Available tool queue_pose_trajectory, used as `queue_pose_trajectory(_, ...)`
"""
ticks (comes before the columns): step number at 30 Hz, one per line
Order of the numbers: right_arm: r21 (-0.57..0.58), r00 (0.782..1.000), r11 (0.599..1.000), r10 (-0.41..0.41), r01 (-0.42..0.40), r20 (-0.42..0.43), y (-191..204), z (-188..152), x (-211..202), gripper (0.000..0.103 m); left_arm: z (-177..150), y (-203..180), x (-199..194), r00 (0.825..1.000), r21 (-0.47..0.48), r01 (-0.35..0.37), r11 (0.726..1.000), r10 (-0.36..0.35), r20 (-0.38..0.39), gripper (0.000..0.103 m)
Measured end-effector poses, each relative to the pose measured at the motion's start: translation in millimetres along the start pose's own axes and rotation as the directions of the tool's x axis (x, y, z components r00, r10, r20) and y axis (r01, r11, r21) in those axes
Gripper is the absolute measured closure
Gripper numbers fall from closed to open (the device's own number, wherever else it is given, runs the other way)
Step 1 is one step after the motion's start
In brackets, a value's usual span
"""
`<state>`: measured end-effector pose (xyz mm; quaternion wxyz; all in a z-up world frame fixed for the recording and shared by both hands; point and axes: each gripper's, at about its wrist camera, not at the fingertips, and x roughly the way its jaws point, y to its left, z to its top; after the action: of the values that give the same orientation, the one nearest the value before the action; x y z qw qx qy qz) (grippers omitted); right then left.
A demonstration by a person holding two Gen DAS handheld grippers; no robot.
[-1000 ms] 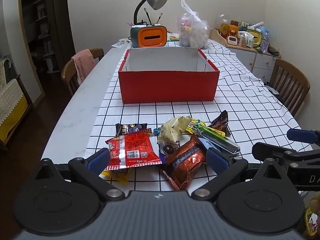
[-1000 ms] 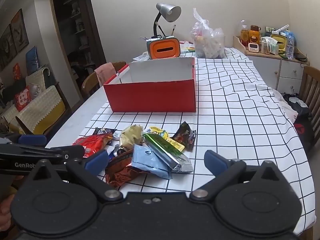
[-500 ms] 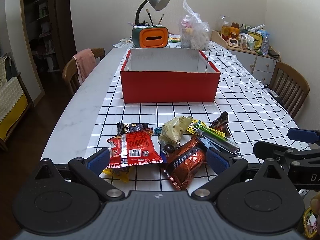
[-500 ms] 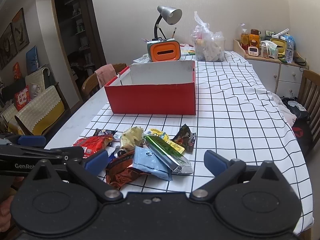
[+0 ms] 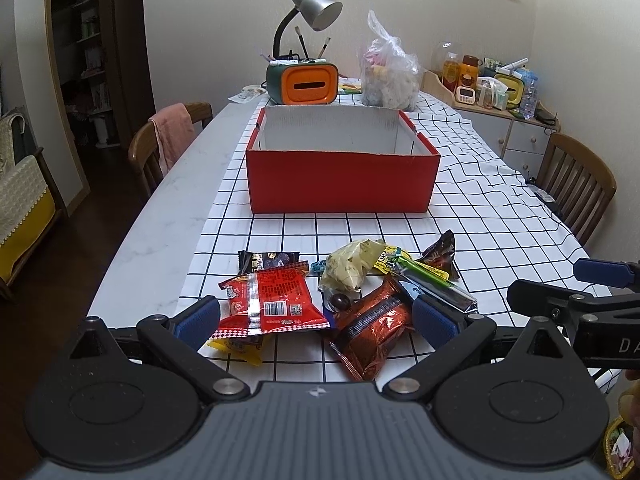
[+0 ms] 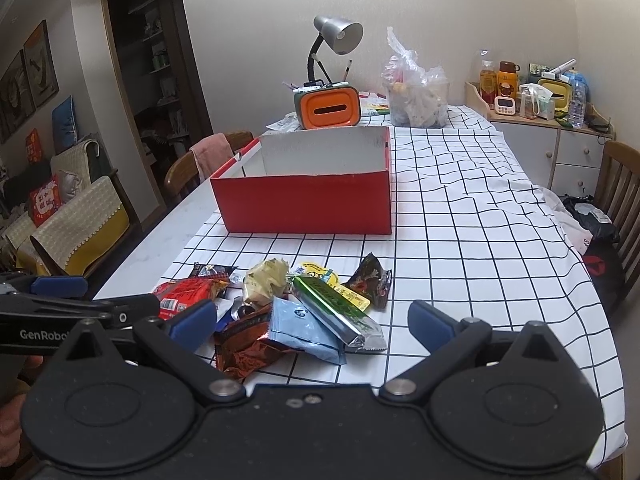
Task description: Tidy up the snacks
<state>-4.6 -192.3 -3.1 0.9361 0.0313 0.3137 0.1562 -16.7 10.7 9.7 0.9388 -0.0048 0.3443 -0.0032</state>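
A heap of snack packets (image 5: 344, 292) lies on the checked tablecloth (image 5: 460, 216) just ahead of two hand-held grippers. The left gripper (image 5: 316, 316) and the right gripper (image 6: 312, 320) both hover with fingers spread wide, grasping nothing. A red packet (image 5: 272, 300) sits nearest the left gripper. The red box (image 5: 340, 180) stands farther back.

Snack wrappers are mostly shiny: the red packet (image 5: 272, 300) glossy plastic, the brown one (image 5: 376, 320) crinkly foil. The red box (image 5: 340, 184) at frame centre looks like matt cardboard. Grid cloth (image 5: 460, 216) is soft fabric over a smooth marble-look tabletop (image 5: 168, 216).
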Motion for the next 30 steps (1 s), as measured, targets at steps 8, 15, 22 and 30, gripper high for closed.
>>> queue_pose_trajectory(8, -0.007, 1.0, 1.0, 0.001, -0.001, 0.01, 2.5, -0.2, -3.1, 0.001, -0.5, 0.1, -3.2, 1.0, 0.002, -0.002, 1.0, 0.002, 0.01, 0.0)
queue_pose_trajectory(15, -0.016, 1.0, 1.0, 0.008, -0.008, 0.008, 4.6, -1.9, -3.8, 0.001, -1.5, -0.2, -3.7, 1.0, -0.001, 0.0, 1.0, 0.0, 0.007, 0.0)
queue_pose_trajectory(22, -0.005, 1.0, 1.0, 0.02, -0.02, 0.01, 2.1, -0.5, -3.3, 0.001, -0.9, -1.1, -3.3, 1.0, 0.004, -0.001, 1.0, 0.001, 0.009, 0.0)
queue_pose_trajectory(30, -0.018, 0.999, 0.999, 0.029, -0.029, 0.014, 2.6, 1.7, 0.5, 0.001, 2.6, -1.4, 3.2, 1.0, 0.011, -0.001, 1.0, 0.001, 0.002, 0.0)
